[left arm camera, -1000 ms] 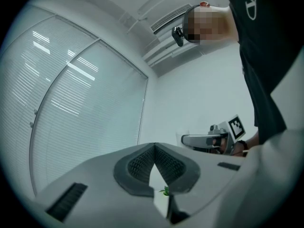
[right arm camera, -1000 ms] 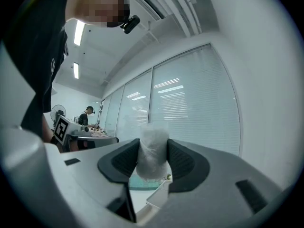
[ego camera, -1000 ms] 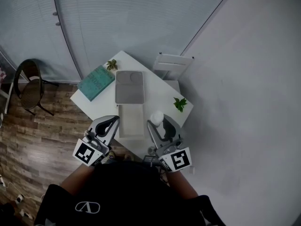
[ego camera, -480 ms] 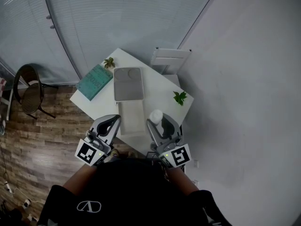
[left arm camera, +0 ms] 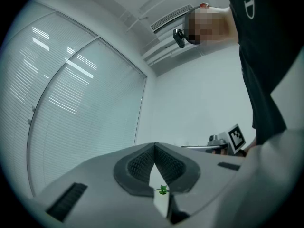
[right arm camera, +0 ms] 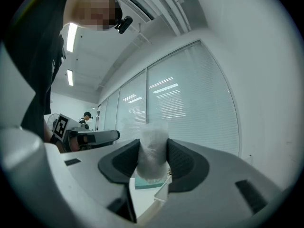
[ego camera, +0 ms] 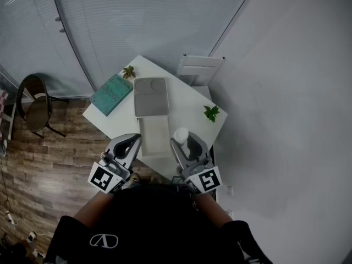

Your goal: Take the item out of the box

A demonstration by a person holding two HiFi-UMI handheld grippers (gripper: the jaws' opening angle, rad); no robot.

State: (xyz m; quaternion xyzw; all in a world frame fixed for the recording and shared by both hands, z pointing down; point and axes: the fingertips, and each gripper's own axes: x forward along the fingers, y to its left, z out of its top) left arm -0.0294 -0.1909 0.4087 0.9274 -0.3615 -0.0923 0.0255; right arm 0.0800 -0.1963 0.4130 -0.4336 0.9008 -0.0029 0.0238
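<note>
In the head view my right gripper (ego camera: 182, 141) is shut on a white, frosted, roundish item (ego camera: 181, 134), held above the near right part of the white table (ego camera: 190, 106). The right gripper view shows the item (right arm camera: 152, 139) squeezed between the dark pads (right arm camera: 183, 160). The open white box (ego camera: 154, 138) lies on the table between my grippers, its grey lid (ego camera: 151, 97) just beyond it. My left gripper (ego camera: 133, 139) hovers at the box's left side. In its own view the left gripper (left arm camera: 154, 148) is shut on nothing.
A teal book (ego camera: 111, 94) and a small green plant (ego camera: 128, 71) sit at the table's far left. Another small plant (ego camera: 211, 113) is near the right edge. A dark chair (ego camera: 34, 104) stands on the wood floor to the left, a white chair (ego camera: 199, 69) behind the table.
The head camera has shifted a little, so the table sits slightly higher and further left in view. Both grippers keep their places, and the right one still holds the white item.
</note>
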